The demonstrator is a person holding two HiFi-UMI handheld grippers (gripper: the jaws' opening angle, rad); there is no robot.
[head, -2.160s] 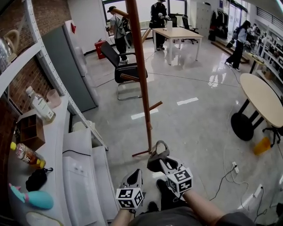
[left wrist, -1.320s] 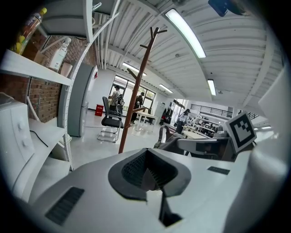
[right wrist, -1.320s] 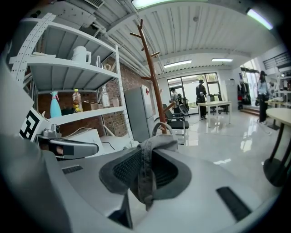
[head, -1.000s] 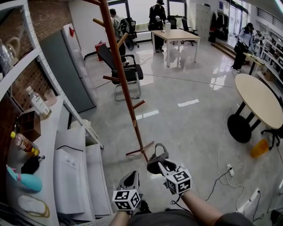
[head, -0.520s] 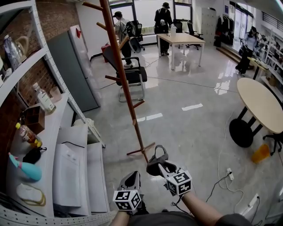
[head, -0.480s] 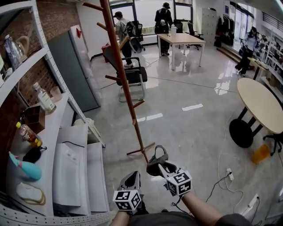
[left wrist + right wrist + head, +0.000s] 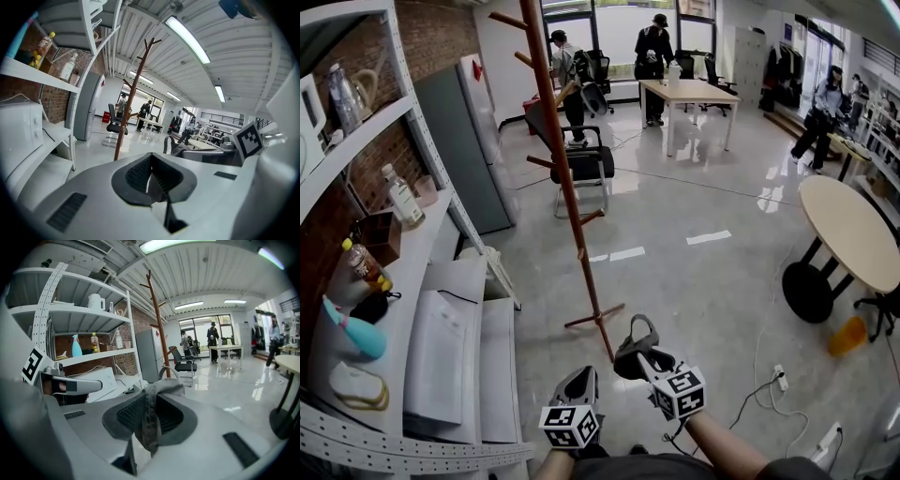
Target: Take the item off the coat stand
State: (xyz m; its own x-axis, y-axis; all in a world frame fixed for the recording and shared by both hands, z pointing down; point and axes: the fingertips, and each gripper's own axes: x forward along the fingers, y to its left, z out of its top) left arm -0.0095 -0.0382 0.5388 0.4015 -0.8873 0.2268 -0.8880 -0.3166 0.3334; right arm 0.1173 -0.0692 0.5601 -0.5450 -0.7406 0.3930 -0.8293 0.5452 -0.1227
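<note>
The tall wooden coat stand (image 7: 570,187) rises from the shiny floor ahead of me, and its pegs that show are bare. It also appears in the left gripper view as the coat stand (image 7: 130,105) and in the right gripper view as the coat stand (image 7: 159,324). My right gripper (image 7: 632,362) is shut on a dark grey fabric item (image 7: 636,339) with a loop at its top. That grey cloth (image 7: 151,413) hangs pinched between the right gripper (image 7: 149,417)'s pads. My left gripper (image 7: 581,378) sits low beside it, jaws together, holding nothing (image 7: 151,174).
A white metal shelf unit (image 7: 417,309) with bottles, papers and a turquoise object lines the left side. Behind the stand is an office chair (image 7: 584,159). A round table (image 7: 853,230) stands at right, a cable (image 7: 769,375) lies on the floor, and people stand at the far desk (image 7: 686,90).
The coat stand now looks farther off than two seconds ago, and more of the shelf unit shows. Both grippers keep their pose, the right one still gripping the grey item.
</note>
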